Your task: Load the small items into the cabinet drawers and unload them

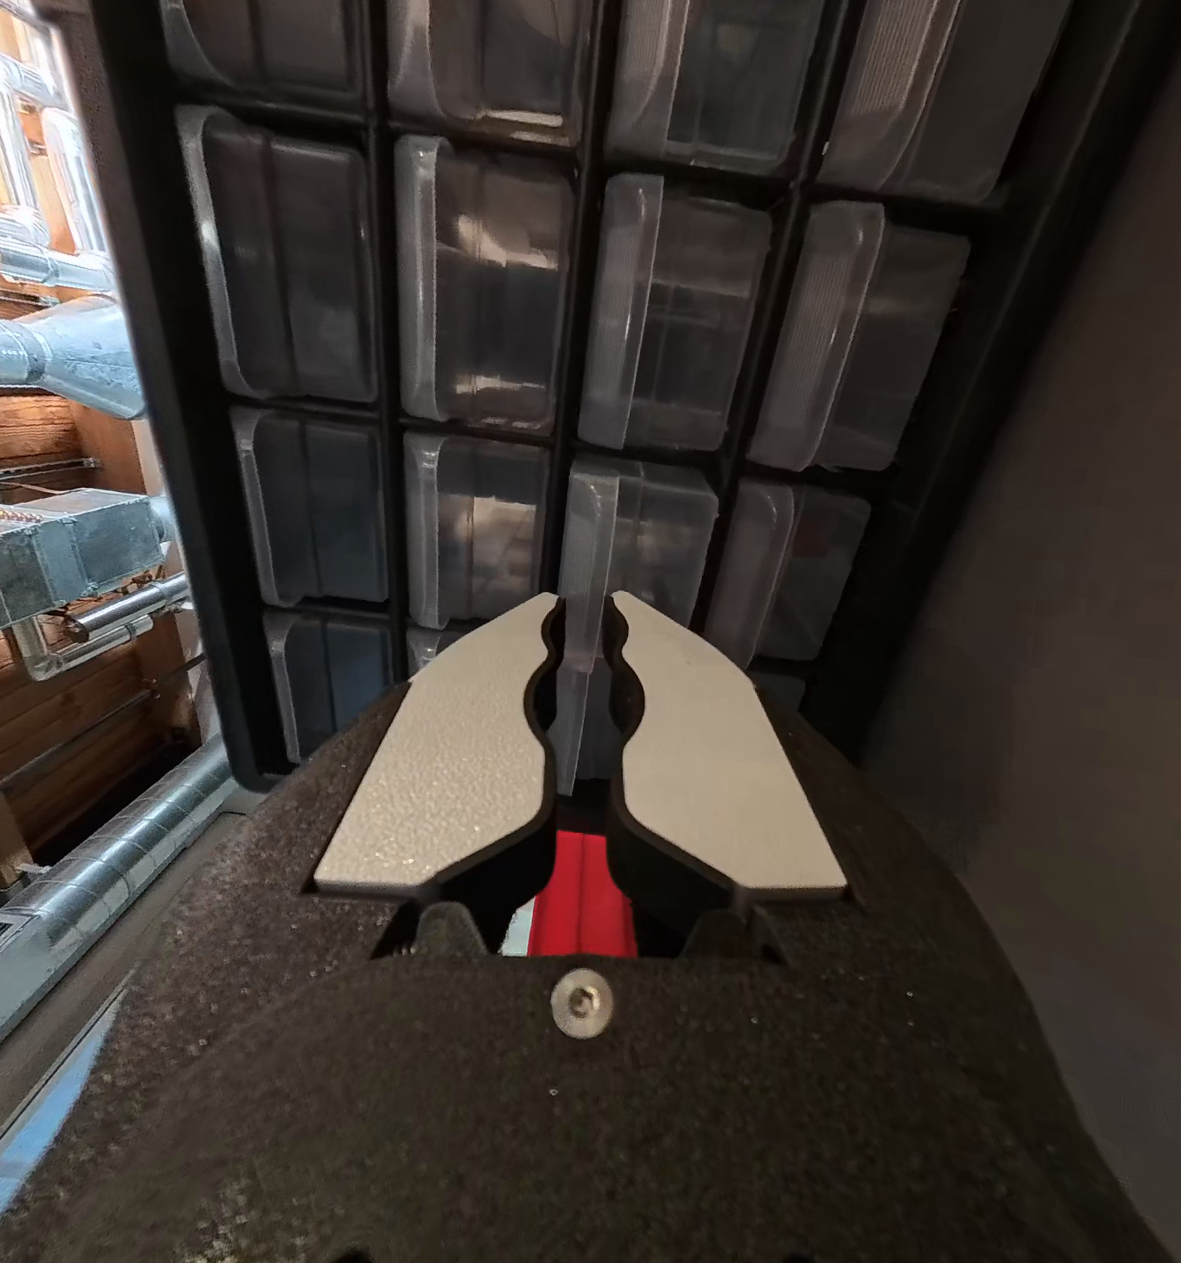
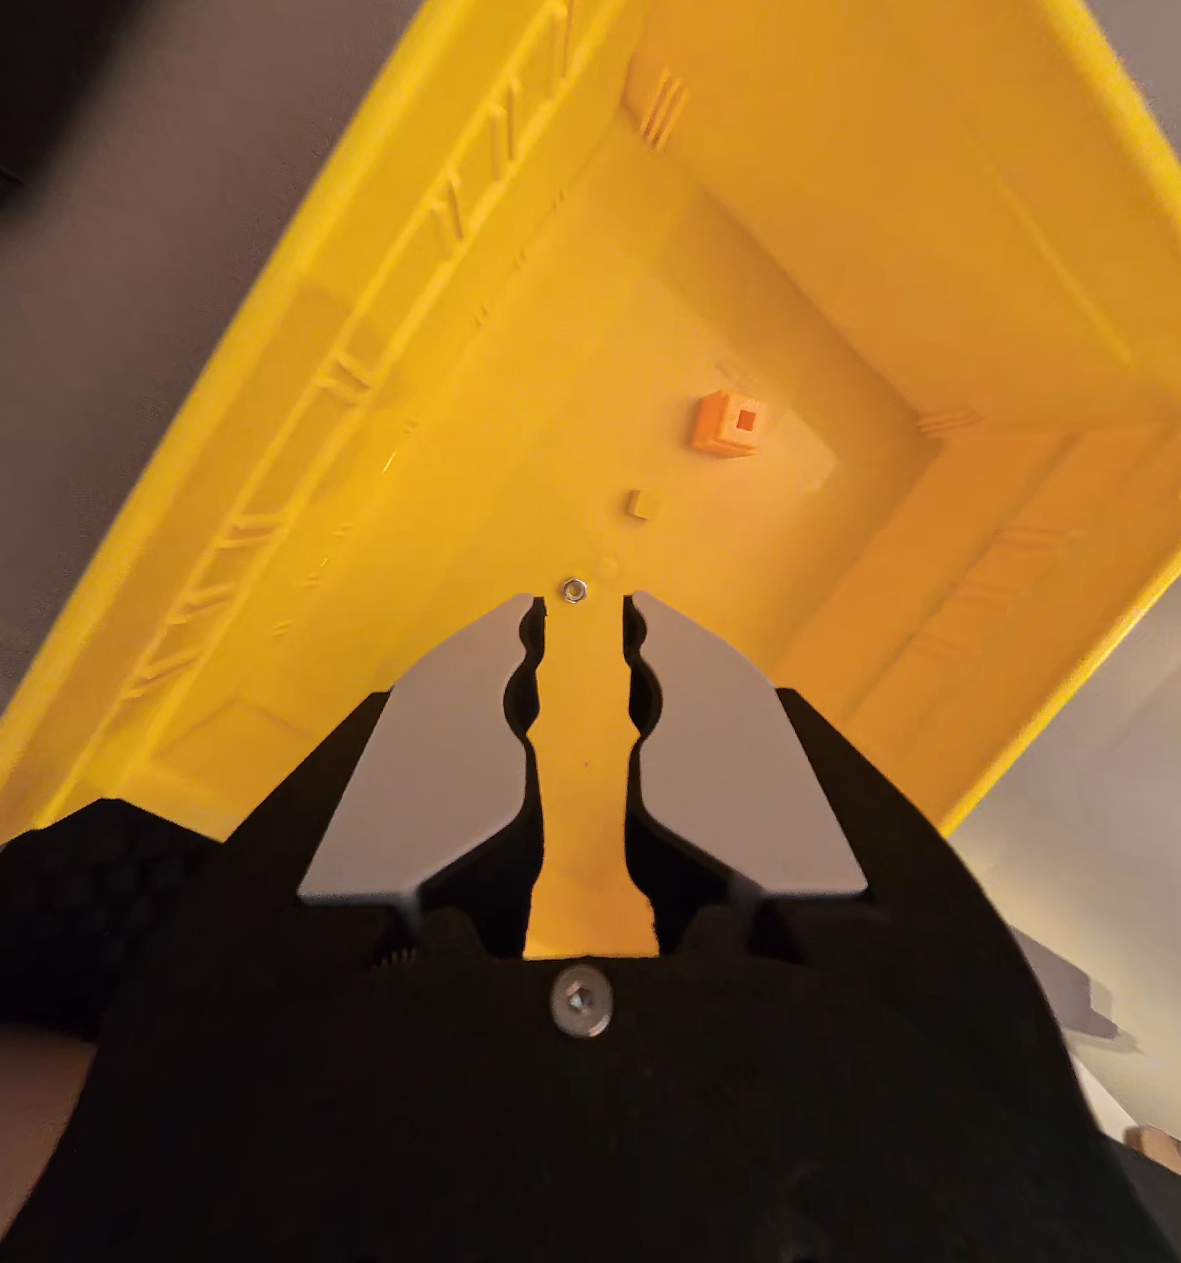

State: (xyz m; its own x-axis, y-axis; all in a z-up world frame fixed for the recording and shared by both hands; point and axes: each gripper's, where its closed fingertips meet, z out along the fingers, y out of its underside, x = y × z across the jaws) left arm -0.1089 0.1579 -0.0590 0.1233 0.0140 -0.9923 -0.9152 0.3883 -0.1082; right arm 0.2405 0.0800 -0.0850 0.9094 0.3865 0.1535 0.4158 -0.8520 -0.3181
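The black cabinet (image 1: 383,383) fills the left wrist view with rows of clear plastic drawers. My left gripper (image 1: 586,605) is closed on the clear upright handle (image 1: 584,547) of a lower drawer in the third column. Something red (image 1: 588,895) shows below, between the fingers; I cannot tell what it is. In the right wrist view my right gripper (image 2: 584,601) is open and empty, low inside a yellow bin (image 2: 342,424). A small silver nut (image 2: 575,590) lies just beyond its fingertips. An orange cube (image 2: 728,427) with a square hole and a tiny yellow block (image 2: 641,504) lie farther in.
A dark wall (image 1: 1086,615) stands right of the cabinet. Metal ducts and pipes (image 1: 48,355) against wooden boards show to its left. The yellow bin's ribbed wall (image 2: 246,533) rises at left, and grey table surface (image 2: 96,307) lies beyond it. Tip to tip, the grippers are about 35 cm apart. My right tips are about 30 cm from the black cabinet (image 1: 383,383), my left tips only 7 cm.
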